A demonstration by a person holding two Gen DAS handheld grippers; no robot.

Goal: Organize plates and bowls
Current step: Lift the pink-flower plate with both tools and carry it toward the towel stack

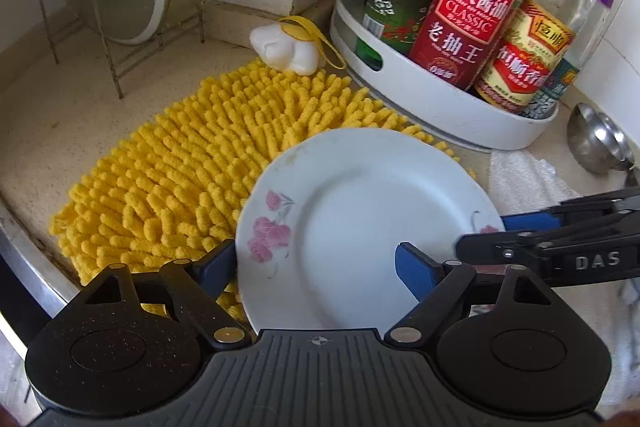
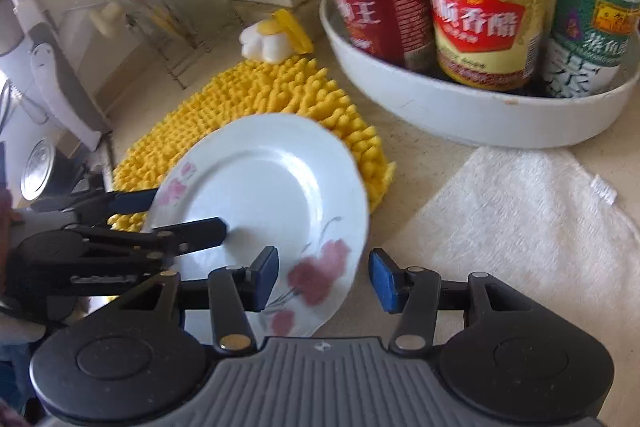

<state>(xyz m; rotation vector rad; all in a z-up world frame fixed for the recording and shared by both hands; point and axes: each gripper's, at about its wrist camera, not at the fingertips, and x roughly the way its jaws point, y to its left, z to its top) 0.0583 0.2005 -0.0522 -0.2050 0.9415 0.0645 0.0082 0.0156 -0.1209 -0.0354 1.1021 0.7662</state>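
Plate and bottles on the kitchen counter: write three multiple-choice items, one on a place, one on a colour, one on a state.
1. The bottles stand: A in a sink; B in the white tray; C in a basket.
2. The plate has flowers that are: A pink; B blue; C green.
3. The plate is: A upside down; B full of food; C face up, empty.
Answers: B, the tray's wall rings them; A, pink petals on the rim; C, its bare white well shows.
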